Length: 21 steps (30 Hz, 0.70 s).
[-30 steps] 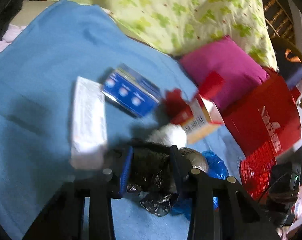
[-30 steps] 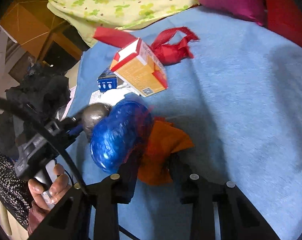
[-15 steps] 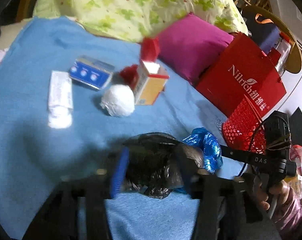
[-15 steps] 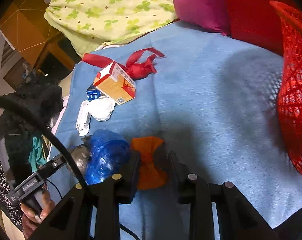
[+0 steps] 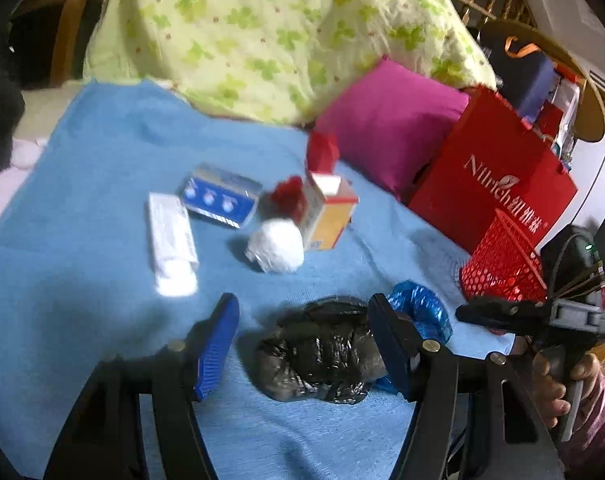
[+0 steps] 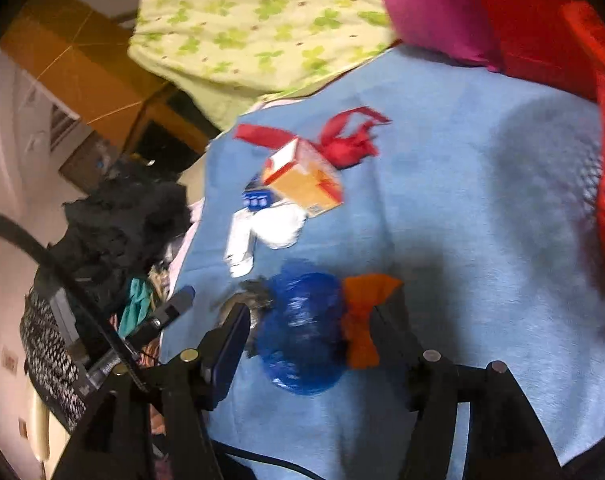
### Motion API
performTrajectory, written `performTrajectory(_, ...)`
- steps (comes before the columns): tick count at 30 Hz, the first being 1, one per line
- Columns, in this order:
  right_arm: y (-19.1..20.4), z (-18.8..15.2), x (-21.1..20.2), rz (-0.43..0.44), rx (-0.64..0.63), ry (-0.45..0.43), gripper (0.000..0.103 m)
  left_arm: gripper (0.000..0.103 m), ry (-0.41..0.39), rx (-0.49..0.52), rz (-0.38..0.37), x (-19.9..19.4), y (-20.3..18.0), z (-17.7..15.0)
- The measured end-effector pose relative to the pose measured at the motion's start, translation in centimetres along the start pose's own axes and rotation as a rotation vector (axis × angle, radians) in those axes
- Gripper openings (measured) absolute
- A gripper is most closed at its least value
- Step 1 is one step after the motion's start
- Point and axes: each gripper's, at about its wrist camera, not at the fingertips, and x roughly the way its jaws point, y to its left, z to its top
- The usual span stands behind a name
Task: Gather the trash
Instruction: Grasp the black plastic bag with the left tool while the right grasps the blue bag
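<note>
Blanket: black bag between jaws.

A green-flowered quilt lies behind a magenta pillow on the blue blanket.

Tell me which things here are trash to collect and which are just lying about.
Trash job:
black bag
blue wrapper
orange scrap
white wad
orange carton
blue box
white box
red ribbon
red basket, probably the bin

Lying about:
green quilt
pink pillow
red bag
blue blanket
</note>
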Motion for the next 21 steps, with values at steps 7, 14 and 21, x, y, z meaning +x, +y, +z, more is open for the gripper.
performTrajectory(7, 0.7, -0.3, 6.9, -0.020, -0.003, 0.134, 0.052, 0.069, 0.002, 0.003, -0.006, -0.2, 1.0, 0.3)
performTrajectory(14, 1.6, 0.1, 4.0, -0.026, -0.041, 0.041, 0.044, 0.072, 0.072, 0.001, -0.021, 1.8, 1.0, -0.2)
performTrajectory(21, 0.7, 0.9, -1.0, -0.001, -0.010, -0.059, 0.044, 0.083, 0.143, 0.045, 0.000, 3.7, -0.2, -1.2)
